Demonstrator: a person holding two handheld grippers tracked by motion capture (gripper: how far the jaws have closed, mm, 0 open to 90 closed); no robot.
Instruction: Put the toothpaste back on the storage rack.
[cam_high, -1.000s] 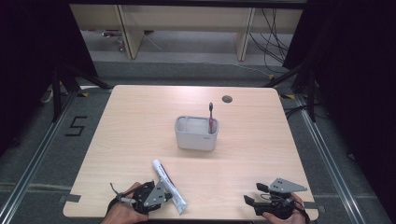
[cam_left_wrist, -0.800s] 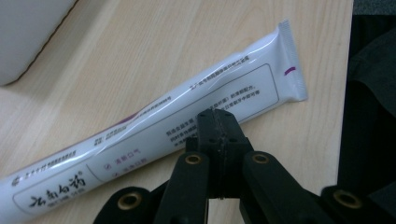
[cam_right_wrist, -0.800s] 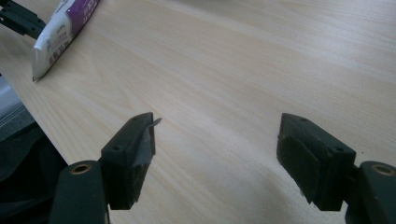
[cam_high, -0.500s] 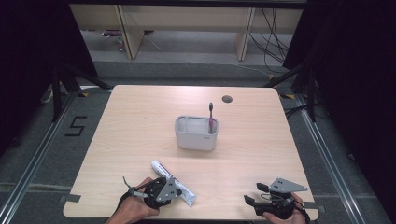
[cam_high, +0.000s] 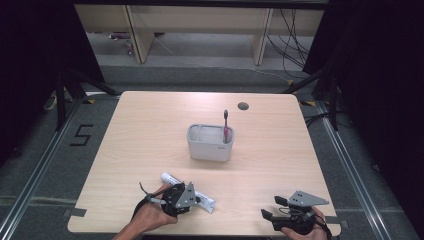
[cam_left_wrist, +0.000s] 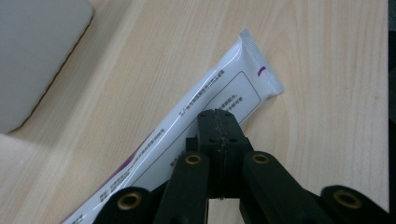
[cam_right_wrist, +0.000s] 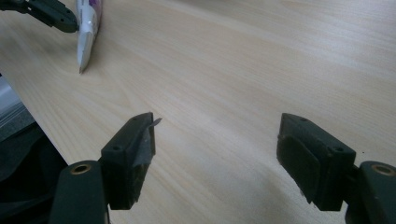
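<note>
Clamping the white tube (cam_left_wrist: 205, 116), the left gripper (cam_left_wrist: 217, 116) has fingers closed — right gripper (cam_right_wrist: 217, 154) gapes, holding nothing.

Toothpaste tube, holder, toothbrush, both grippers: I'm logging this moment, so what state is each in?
Toothpaste tube: on the table, pinched by the left gripper.
Left gripper: shut on the tube.
Right gripper: open, empty.
Toothbrush: upright in holder.
Holder: upright, mid-table.

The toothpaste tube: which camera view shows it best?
The left gripper view shows the toothpaste tube best: close, with its print and crimped end clear, the left gripper over it. The high view shows it small and partly covered. The right gripper view shows just its end at the upper left corner.
</note>
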